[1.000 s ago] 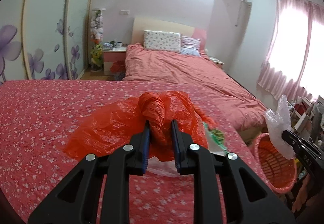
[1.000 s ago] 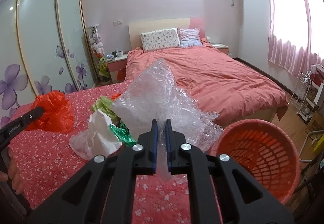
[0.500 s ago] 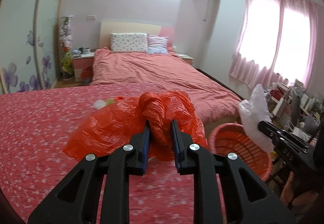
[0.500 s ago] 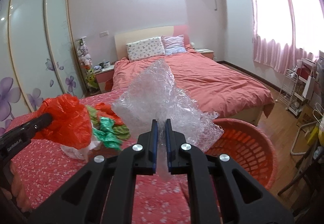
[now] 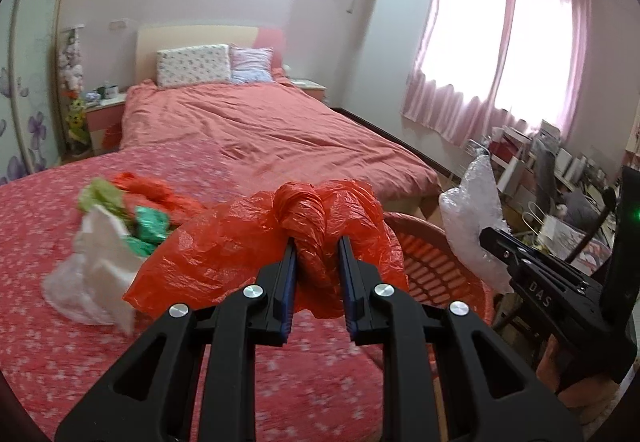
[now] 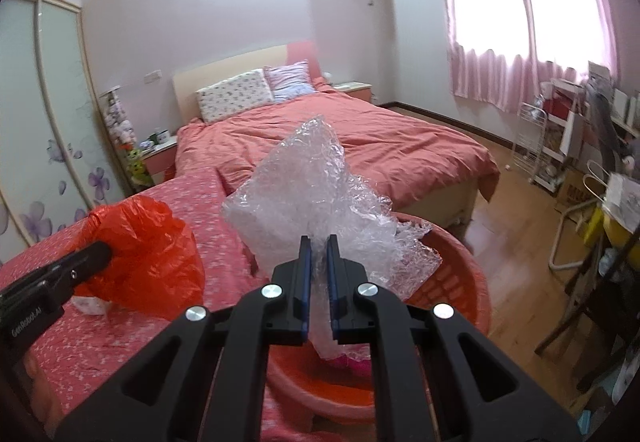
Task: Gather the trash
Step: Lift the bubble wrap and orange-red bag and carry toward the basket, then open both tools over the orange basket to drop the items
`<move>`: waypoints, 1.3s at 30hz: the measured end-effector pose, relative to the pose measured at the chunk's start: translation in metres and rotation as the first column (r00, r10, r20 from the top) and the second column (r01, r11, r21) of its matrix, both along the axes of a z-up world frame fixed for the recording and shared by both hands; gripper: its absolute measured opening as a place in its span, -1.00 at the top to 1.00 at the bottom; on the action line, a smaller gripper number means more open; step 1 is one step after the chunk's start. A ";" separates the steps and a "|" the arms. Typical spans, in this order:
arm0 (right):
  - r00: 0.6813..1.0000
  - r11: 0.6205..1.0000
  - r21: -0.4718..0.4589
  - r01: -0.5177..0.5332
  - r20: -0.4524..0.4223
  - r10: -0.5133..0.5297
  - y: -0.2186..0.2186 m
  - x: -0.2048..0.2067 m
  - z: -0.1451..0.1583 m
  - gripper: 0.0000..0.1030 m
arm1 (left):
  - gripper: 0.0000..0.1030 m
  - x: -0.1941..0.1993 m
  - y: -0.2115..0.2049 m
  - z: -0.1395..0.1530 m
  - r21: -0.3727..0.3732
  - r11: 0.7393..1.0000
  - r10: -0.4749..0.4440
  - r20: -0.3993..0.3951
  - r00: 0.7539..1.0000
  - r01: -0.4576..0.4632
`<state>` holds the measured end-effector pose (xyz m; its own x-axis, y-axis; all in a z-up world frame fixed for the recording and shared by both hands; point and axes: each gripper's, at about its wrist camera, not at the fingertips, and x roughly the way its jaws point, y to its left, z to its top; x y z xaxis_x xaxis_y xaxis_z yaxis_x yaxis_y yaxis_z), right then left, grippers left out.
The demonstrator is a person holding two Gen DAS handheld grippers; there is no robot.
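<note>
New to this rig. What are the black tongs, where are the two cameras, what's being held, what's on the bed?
No robot arm: a person carries two handheld black two-finger grippers, each with a fisheye camera looking along its fingers. The left gripper is shut on a crumpled red plastic bag. The right gripper is shut on a clear bubble-wrap sheet, above a round red plastic basket beside the bed. On the red flowered bedspread lies a pile of white, green and red plastic scraps.
</note>
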<state>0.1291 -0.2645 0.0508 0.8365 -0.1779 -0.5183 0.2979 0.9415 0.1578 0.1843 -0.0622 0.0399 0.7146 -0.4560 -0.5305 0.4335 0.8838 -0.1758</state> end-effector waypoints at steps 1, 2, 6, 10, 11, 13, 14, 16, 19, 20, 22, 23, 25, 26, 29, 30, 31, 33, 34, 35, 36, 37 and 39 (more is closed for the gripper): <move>1.000 1.000 0.003 0.010 -0.003 -0.010 -0.006 0.000 -0.003 0.83 | 0.61 0.001 -0.007 0.000 0.000 1.000 -0.008 -0.003 1.000 0.008; 1.000 1.000 0.007 0.017 -0.006 -0.017 -0.011 0.001 -0.005 0.83 | 0.61 0.002 -0.013 -0.003 0.001 1.000 -0.021 -0.009 1.000 0.021; 0.999 0.999 0.022 0.048 -0.016 -0.048 -0.028 0.004 -0.014 0.83 | 0.61 0.001 -0.035 -0.011 0.004 0.998 -0.061 -0.026 0.998 0.061; 0.997 0.996 0.041 0.074 -0.023 -0.073 -0.043 0.007 -0.023 0.83 | 0.61 0.003 -0.049 -0.019 0.008 0.995 -0.094 -0.040 0.995 0.094; 0.997 0.996 0.044 0.078 -0.024 -0.077 -0.046 0.007 -0.024 0.83 | 0.61 0.004 -0.052 -0.021 0.008 0.995 -0.103 -0.047 0.994 0.104; 0.996 0.995 0.050 0.087 -0.026 -0.085 -0.050 0.009 -0.028 0.83 | 0.61 0.005 -0.056 -0.023 0.006 0.993 -0.113 -0.053 0.992 0.114; 0.996 0.995 0.051 0.090 -0.027 -0.088 -0.051 0.010 -0.029 0.83 | 0.61 0.006 -0.061 -0.024 0.005 0.992 -0.122 -0.058 0.991 0.122; 0.995 0.994 0.054 0.095 -0.031 -0.094 -0.055 0.012 -0.032 0.83 | 0.61 0.008 -0.067 -0.026 0.006 0.991 -0.134 -0.064 0.989 0.135; 0.994 0.992 0.066 0.104 -0.034 -0.101 -0.058 0.016 -0.035 0.83 | 0.61 0.008 -0.079 -0.032 0.013 0.988 -0.154 -0.073 0.985 0.155; 0.994 0.992 0.072 0.105 -0.035 -0.103 -0.061 0.017 -0.036 0.83 | 0.61 0.008 -0.084 -0.034 0.015 0.987 -0.161 -0.078 0.984 0.163; 0.994 0.990 0.086 0.108 -0.037 -0.105 -0.063 0.020 -0.038 0.82 | 0.60 0.009 -0.088 -0.037 0.017 0.985 -0.172 -0.088 0.981 0.174; 0.994 0.990 0.093 0.108 -0.039 -0.105 -0.065 0.022 -0.039 0.82 | 0.60 0.010 -0.088 -0.038 0.017 0.984 -0.177 -0.093 0.980 0.179; 0.994 0.989 0.101 0.109 -0.044 -0.105 -0.069 0.026 -0.043 0.79 | 0.54 0.010 -0.092 -0.041 0.024 0.983 -0.181 -0.100 0.978 0.184; 0.993 0.989 0.104 0.109 -0.046 -0.105 -0.070 0.027 -0.044 0.75 | 0.49 0.011 -0.092 -0.042 0.028 0.982 -0.181 -0.102 0.978 0.184; 0.993 0.986 0.124 0.111 -0.051 -0.105 -0.072 0.030 -0.048 0.70 | 0.33 0.013 -0.091 -0.046 0.037 0.983 -0.174 -0.110 0.979 0.179; 0.993 0.985 0.135 0.108 -0.052 -0.102 -0.073 0.031 -0.050 0.66 | 0.27 0.015 -0.090 -0.047 0.038 0.984 -0.170 -0.117 0.978 0.176; 0.993 0.983 0.145 0.108 -0.055 -0.101 -0.073 0.032 -0.052 0.63 | 0.22 0.015 -0.089 -0.048 0.039 0.984 -0.167 -0.120 0.979 0.173; 0.993 0.984 0.144 0.109 -0.059 -0.102 -0.073 0.034 -0.054 0.60 | 0.18 0.017 -0.085 -0.051 0.044 0.986 -0.155 -0.127 0.980 0.162; 0.993 0.985 0.137 0.109 -0.061 -0.101 -0.072 0.034 -0.054 0.52 | 0.17 0.018 -0.083 -0.051 0.047 0.987 -0.150 -0.129 0.980 0.157; 0.993 0.986 0.130 0.108 -0.061 -0.101 -0.070 0.034 -0.054 0.46 | 0.16 0.019 -0.080 -0.051 0.050 0.987 -0.143 -0.129 0.981 0.150; 0.993 0.987 0.117 0.108 -0.060 -0.102 -0.068 0.035 -0.054 0.36 | 0.15 0.020 -0.077 -0.052 0.053 0.988 -0.135 -0.130 0.982 0.143; 0.993 0.989 0.105 0.108 -0.060 -0.102 -0.065 0.035 -0.053 0.29 | 0.14 0.020 -0.073 -0.052 0.055 0.990 -0.125 -0.130 0.984 0.133; 0.993 0.990 0.094 0.104 -0.059 -0.099 -0.060 0.035 -0.053 0.24 | 0.12 0.021 -0.069 -0.051 0.059 0.991 -0.109 -0.130 0.985 0.118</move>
<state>0.1639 -0.3245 -0.0019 0.7869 -0.2076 -0.5811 0.4020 0.8869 0.2275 0.2057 -0.1308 -0.0115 0.5855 -0.4911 -0.6450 0.5095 0.8417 -0.1784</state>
